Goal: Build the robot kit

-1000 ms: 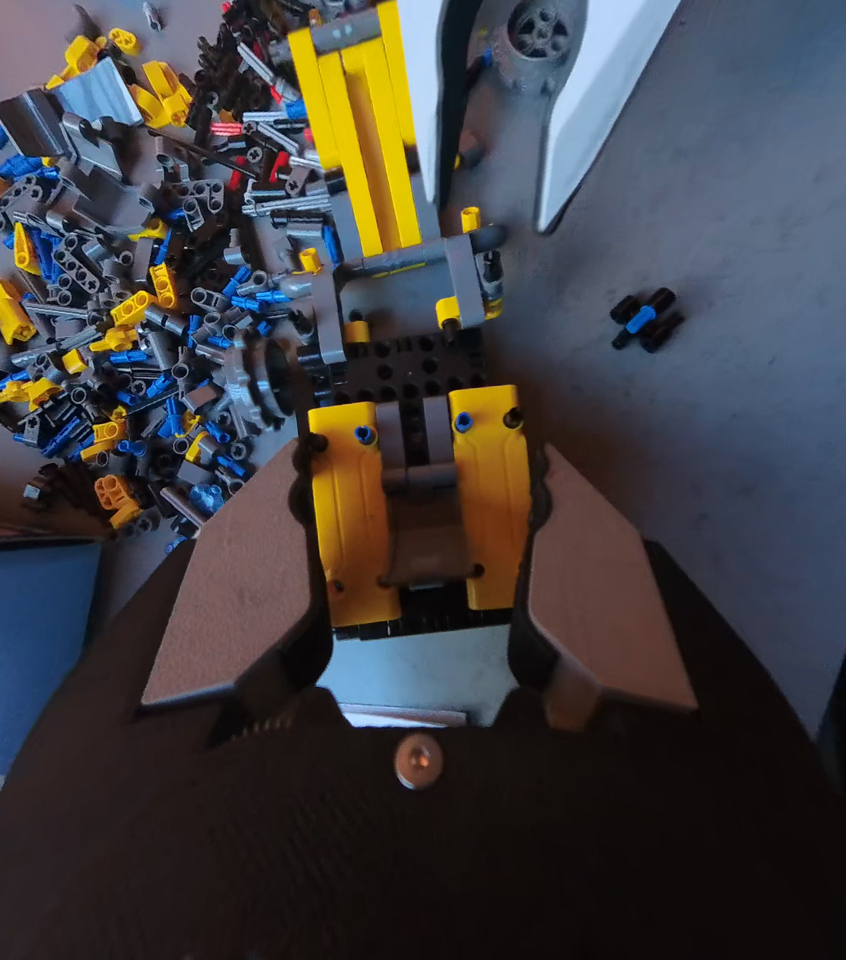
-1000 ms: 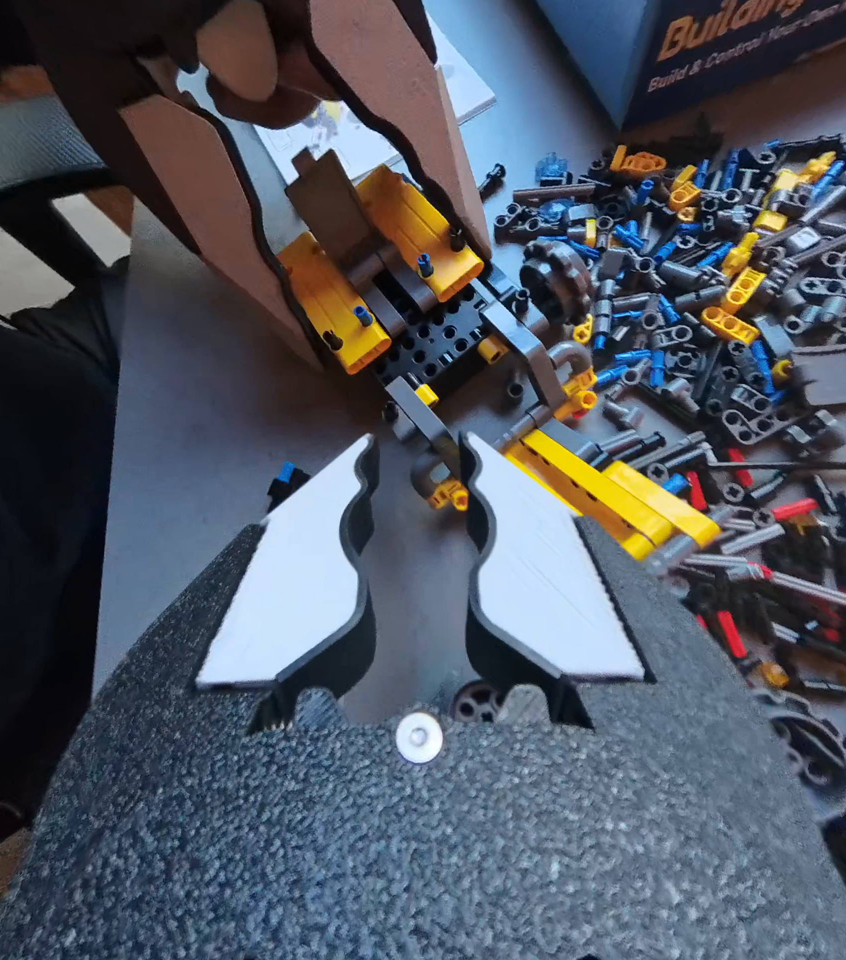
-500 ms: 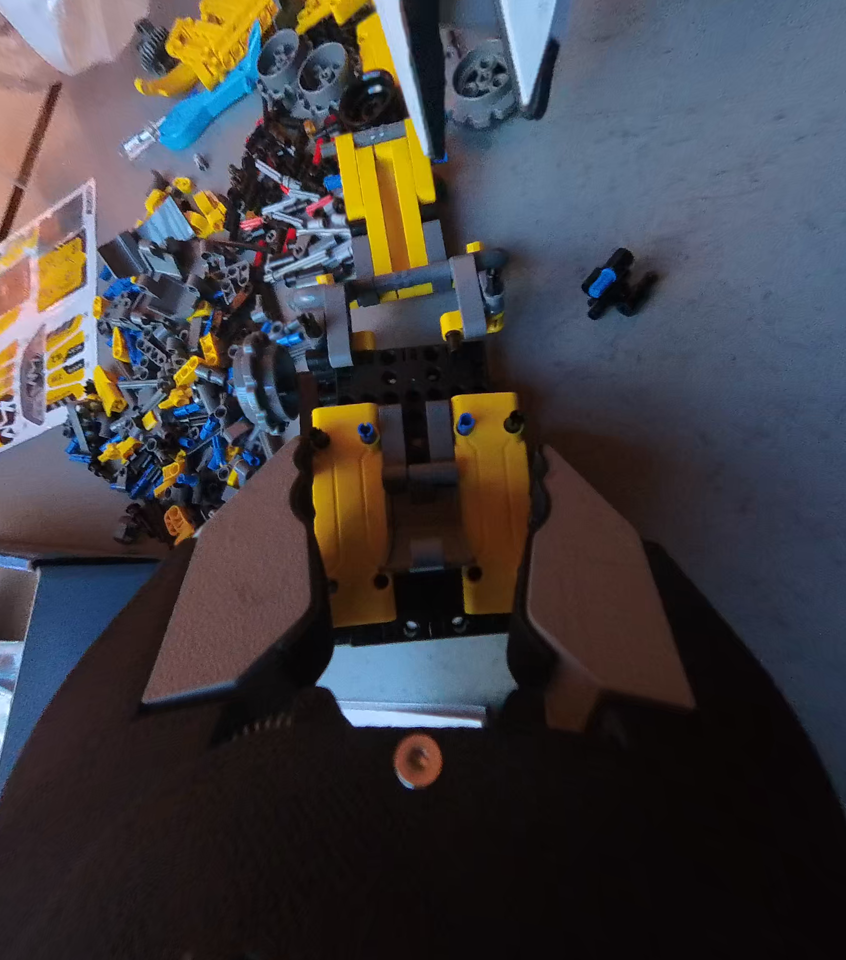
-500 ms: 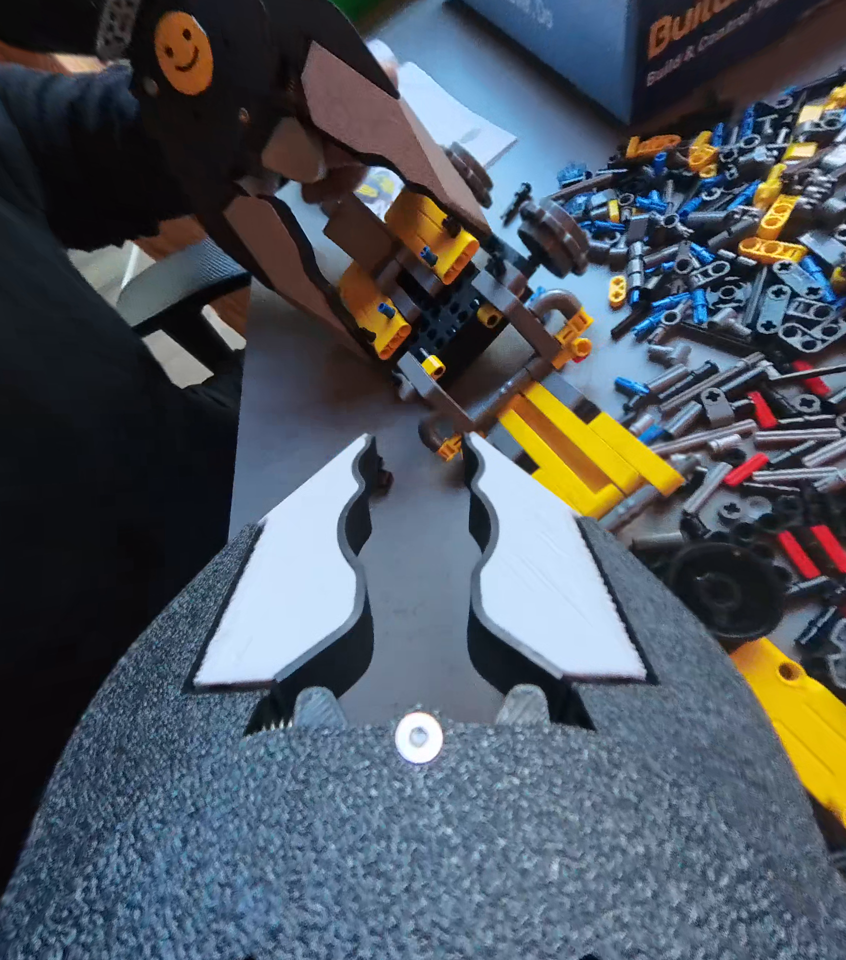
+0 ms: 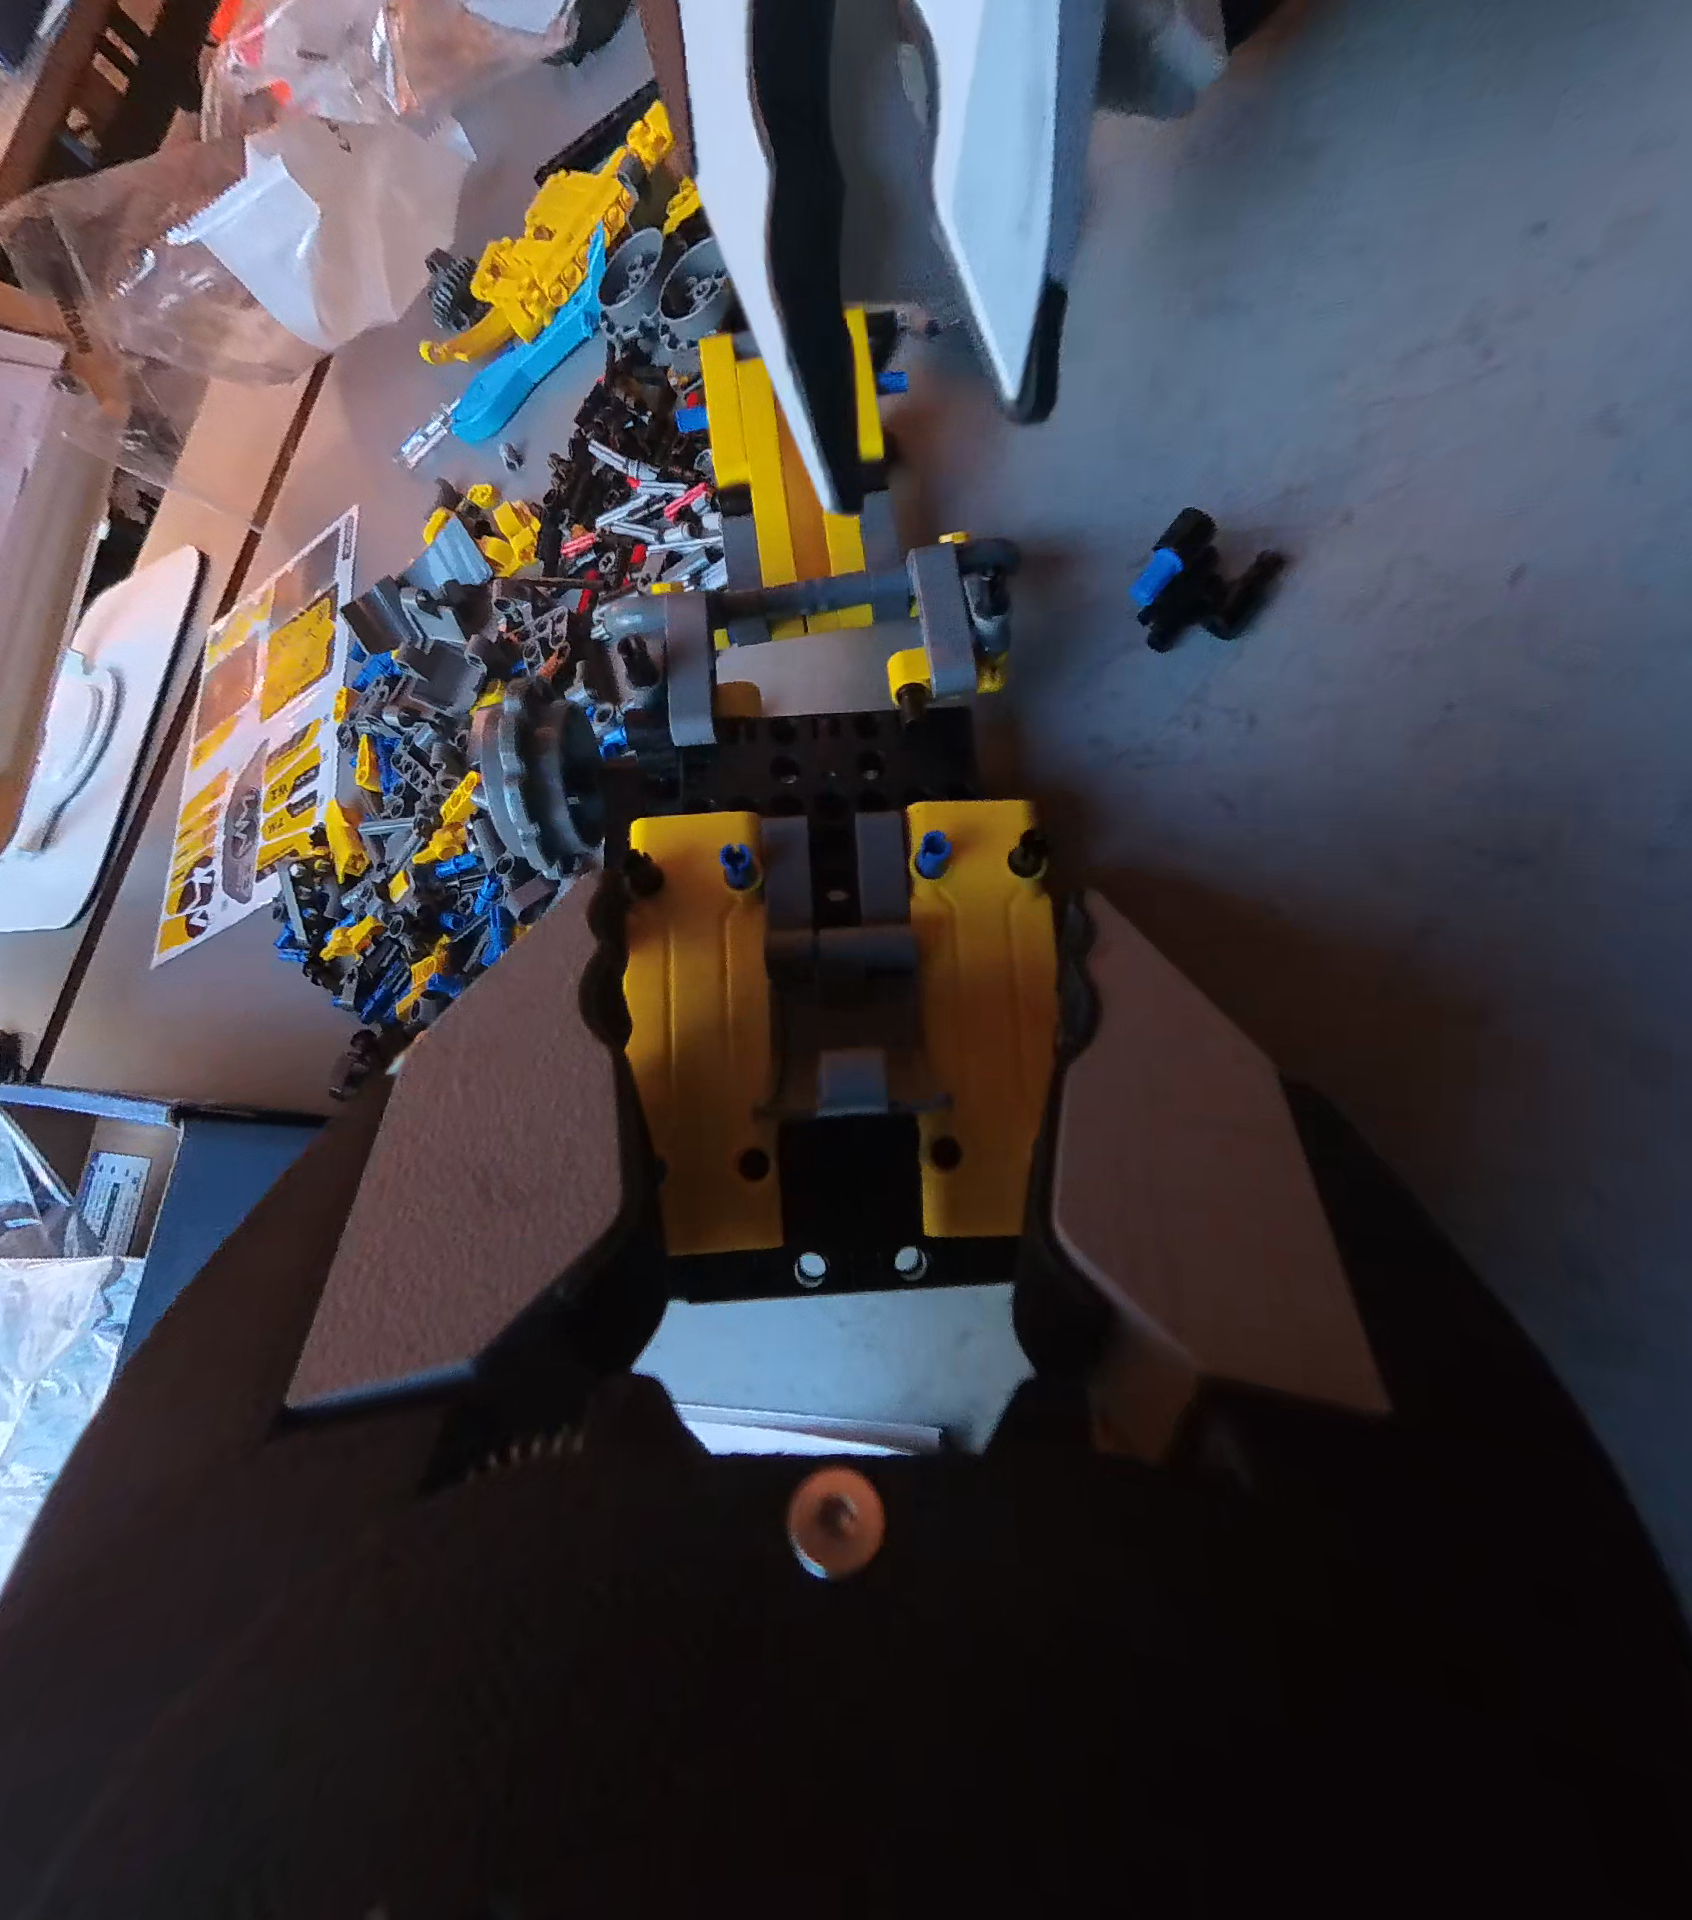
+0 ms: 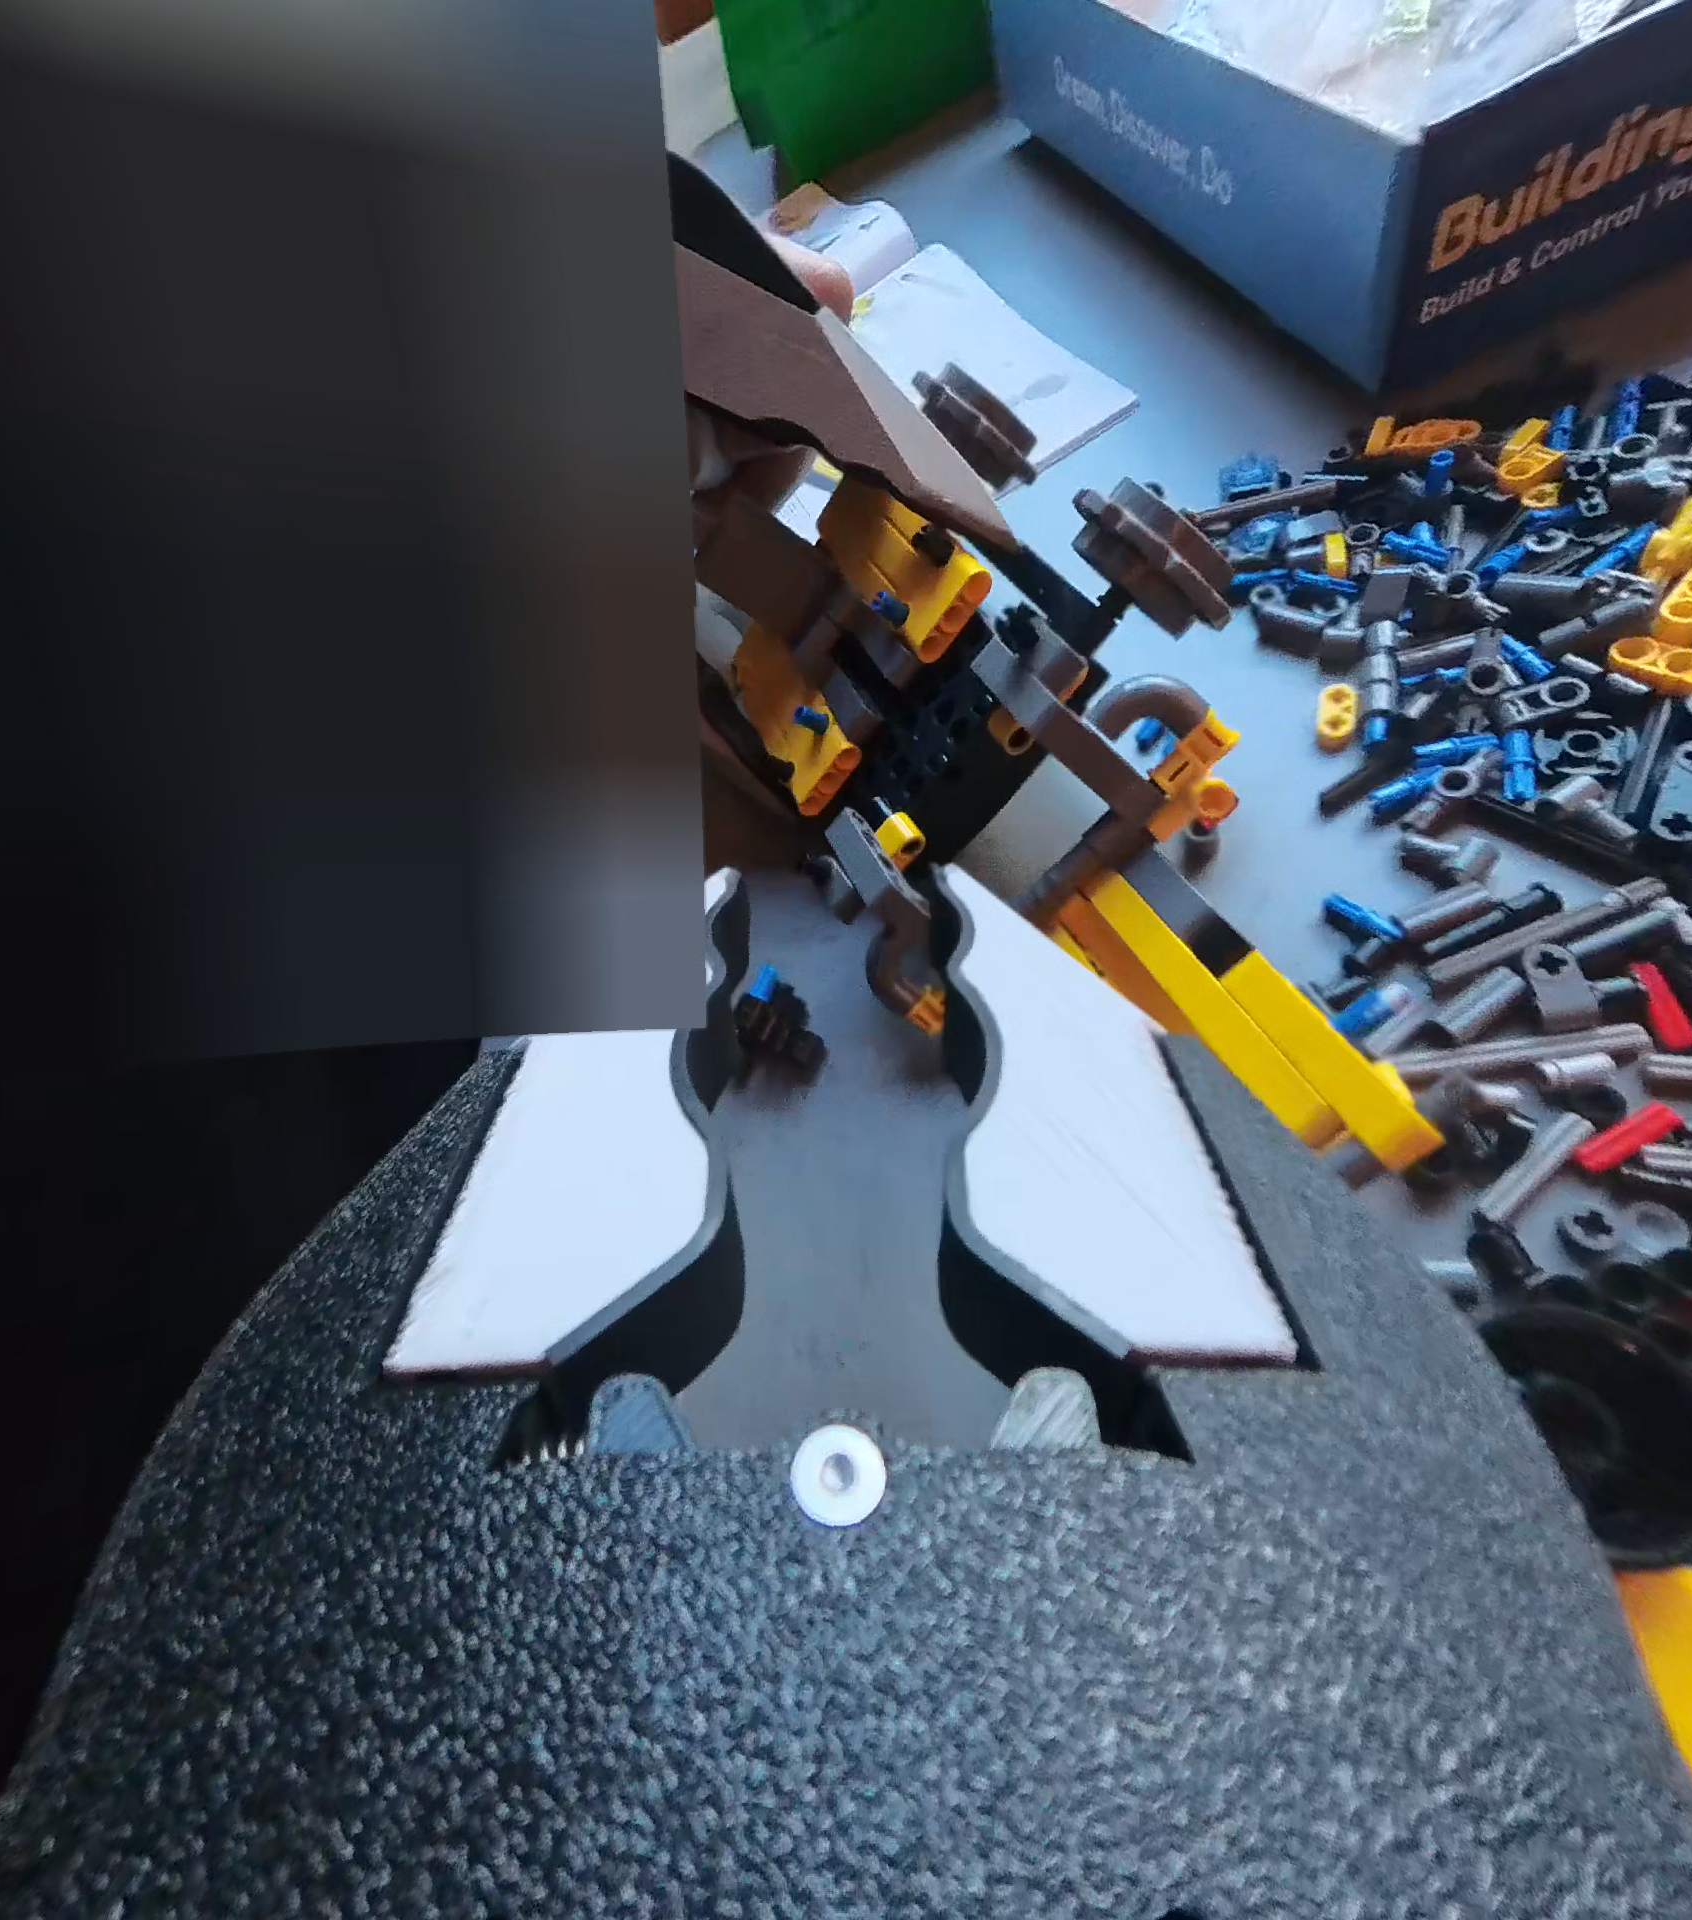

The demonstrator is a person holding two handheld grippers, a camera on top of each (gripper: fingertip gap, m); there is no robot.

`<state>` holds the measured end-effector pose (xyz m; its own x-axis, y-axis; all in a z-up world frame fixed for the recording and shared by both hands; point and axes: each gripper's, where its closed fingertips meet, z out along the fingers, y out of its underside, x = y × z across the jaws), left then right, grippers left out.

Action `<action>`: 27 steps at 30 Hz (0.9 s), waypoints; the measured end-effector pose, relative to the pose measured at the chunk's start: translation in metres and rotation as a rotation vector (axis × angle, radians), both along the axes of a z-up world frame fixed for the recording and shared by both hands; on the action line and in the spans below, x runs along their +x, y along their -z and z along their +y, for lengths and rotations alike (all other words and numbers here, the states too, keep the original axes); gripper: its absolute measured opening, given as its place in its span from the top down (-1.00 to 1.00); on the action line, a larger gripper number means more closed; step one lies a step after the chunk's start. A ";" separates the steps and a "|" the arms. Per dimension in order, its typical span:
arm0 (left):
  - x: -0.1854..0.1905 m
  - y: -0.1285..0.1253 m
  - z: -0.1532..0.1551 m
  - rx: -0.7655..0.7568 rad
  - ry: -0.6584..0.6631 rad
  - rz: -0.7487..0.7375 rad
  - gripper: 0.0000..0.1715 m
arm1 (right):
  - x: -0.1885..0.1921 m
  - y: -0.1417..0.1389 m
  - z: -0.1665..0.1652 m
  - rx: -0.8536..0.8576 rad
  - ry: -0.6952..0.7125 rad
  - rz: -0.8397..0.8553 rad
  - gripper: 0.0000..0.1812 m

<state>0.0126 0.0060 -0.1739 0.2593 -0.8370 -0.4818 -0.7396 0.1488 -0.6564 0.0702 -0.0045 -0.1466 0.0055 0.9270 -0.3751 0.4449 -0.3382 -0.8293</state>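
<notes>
My left gripper (image 5: 842, 914) is shut on the rear of a yellow, black and grey brick-built vehicle model (image 5: 707, 1039). It holds that end raised and tilted, while the long yellow beams (image 5: 759, 457) at the front reach toward the table. In the right wrist view the model (image 6: 935, 727) hangs from a brown finger (image 6: 863, 426) of the left gripper. My right gripper (image 6: 837, 904) is open and empty. Its white fingers sit on either side of a grey arm tip (image 6: 899, 956) of the model. A small black and blue connector (image 6: 774, 1023) lies by its left finger.
A wide pile of loose parts (image 6: 1548, 675) covers the grey table (image 5: 1444, 831), and a toothed wheel (image 5: 535, 779) sticks out from the model's side. A blue box (image 6: 1341, 208) and a booklet (image 6: 987, 343) lie behind. A black tyre (image 6: 1600, 1423) lies right. A sticker sheet (image 5: 260, 727) and plastic bags (image 5: 229, 229) lie far left. The tips of one gripper are about 8 cm away from the tips of the other.
My left gripper has risen and tilted with the model still in it, so more of the table shows. My right gripper stays open and has drawn back slightly from the model.
</notes>
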 end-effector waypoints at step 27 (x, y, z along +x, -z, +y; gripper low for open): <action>0.006 0.009 -0.002 -0.394 0.101 -0.132 0.06 | -0.024 0.029 -0.005 0.420 -0.166 -0.178 0.75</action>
